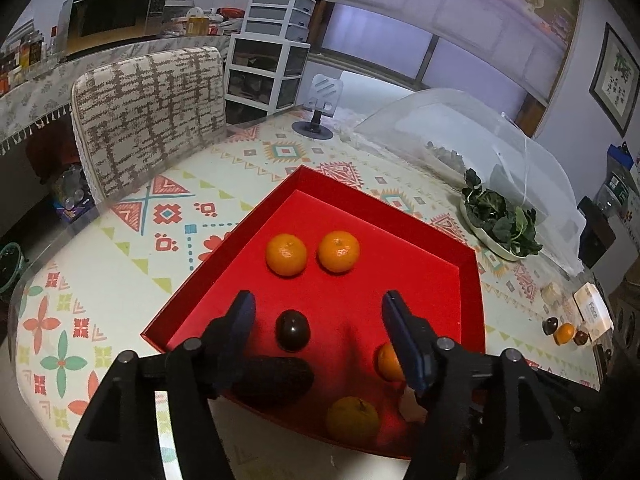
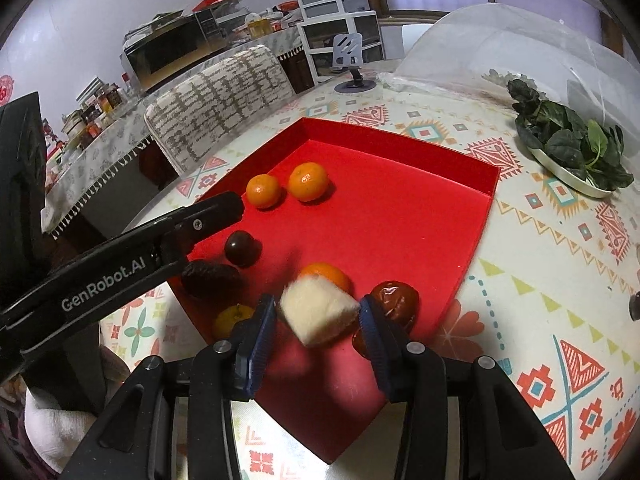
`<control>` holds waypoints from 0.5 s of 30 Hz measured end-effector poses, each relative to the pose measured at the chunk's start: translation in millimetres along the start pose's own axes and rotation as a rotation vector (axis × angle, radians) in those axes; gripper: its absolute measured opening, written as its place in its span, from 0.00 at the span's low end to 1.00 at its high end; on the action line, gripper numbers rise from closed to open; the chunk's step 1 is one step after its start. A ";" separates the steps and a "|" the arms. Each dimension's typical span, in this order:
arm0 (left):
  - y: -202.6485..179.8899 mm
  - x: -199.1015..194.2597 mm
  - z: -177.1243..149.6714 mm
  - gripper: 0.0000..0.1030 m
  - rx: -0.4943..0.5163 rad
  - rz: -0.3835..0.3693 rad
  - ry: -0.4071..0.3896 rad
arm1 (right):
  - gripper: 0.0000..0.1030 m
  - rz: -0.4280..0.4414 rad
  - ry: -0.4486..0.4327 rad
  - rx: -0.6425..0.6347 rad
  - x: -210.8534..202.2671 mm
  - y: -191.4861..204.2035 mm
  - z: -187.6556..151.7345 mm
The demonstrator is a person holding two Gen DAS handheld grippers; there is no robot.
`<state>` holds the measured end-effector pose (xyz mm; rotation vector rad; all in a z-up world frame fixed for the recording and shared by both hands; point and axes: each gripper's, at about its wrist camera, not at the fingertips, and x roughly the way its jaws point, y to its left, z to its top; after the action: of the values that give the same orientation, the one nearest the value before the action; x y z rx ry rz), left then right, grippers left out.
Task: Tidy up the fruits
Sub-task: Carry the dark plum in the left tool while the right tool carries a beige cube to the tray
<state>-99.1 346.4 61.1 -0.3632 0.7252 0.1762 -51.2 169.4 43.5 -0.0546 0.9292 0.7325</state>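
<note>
A red tray (image 1: 468, 276) (image 2: 440, 148) lies on the patterned table. In it are two oranges (image 1: 286, 254) (image 1: 338, 251) at the far side, a dark round fruit (image 1: 292, 330) (image 2: 241, 248), a dark long fruit (image 1: 276, 376) (image 2: 210, 280), a third orange (image 2: 326, 274), a yellowish citrus (image 1: 352, 420) (image 2: 232, 318) and a red-brown date (image 2: 394, 304). My left gripper (image 1: 318, 312) is open and empty above the tray's near part. My right gripper (image 2: 318, 312) holds a pale cream block (image 2: 318, 310) between its jaws above the tray's near edge.
A plate of dark greens (image 1: 498, 224) (image 2: 572, 148) sits at the right beside a clear dome cover (image 1: 460, 136). More small fruits (image 1: 564, 333) and a box lie at the far right. A chair (image 1: 148, 112) stands behind the table; a phone stand (image 1: 318, 108) is at the back.
</note>
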 end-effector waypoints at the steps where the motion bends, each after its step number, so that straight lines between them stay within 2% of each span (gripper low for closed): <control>1: -1.0 -1.3 -0.1 0.64 0.001 0.001 -0.002 | 0.46 0.002 -0.004 0.002 -2.2 -0.4 -0.2; 7: -13.7 -11.3 -1.8 0.64 0.021 0.005 -0.010 | 0.46 0.007 -0.025 0.011 -15.0 -4.0 -3.3; 11: -27.5 -20.2 -4.3 0.65 0.049 0.004 -0.021 | 0.50 0.008 -0.042 0.033 -26.5 -12.6 -8.9; 15: -43.7 -29.6 -7.8 0.70 0.077 0.002 -0.032 | 0.51 0.008 -0.061 0.059 -40.5 -22.7 -15.9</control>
<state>-113.5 302.1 87.2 -0.2856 0.6992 0.1556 -64.2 124.4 58.0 0.0234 0.8928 0.7102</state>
